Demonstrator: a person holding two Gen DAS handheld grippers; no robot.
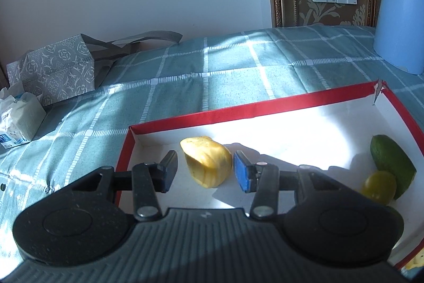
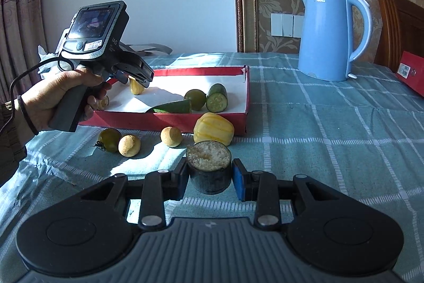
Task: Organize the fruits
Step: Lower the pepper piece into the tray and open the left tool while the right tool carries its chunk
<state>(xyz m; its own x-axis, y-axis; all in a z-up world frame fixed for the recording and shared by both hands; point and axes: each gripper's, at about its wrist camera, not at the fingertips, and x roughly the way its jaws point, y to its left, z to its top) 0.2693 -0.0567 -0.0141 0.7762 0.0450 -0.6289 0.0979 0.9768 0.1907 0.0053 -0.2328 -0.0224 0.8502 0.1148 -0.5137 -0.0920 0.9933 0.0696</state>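
Observation:
A red box (image 1: 185, 118) with a white floor lies on the checked cloth. A yellow ribbed fruit piece (image 1: 206, 162) stands in its near left corner, between the fingers of my left gripper (image 1: 205, 171). A gap shows beside the left pad, so the gripper is open. A green cut piece (image 1: 392, 163) and a round yellow-green fruit (image 1: 379, 186) lie at the box's right. In the right wrist view, my right gripper (image 2: 209, 178) is shut on a dark cylinder piece (image 2: 209, 166) with a pale grainy cut face, in front of the box (image 2: 169, 121).
On the cloth before the box lie a yellow ribbed piece (image 2: 213, 130), two tan balls (image 2: 129, 145) and a green round fruit (image 2: 110, 139). A blue kettle (image 2: 328, 36) stands at the back right. A patterned bag (image 1: 55, 68) and tissues (image 1: 18, 118) are at the left.

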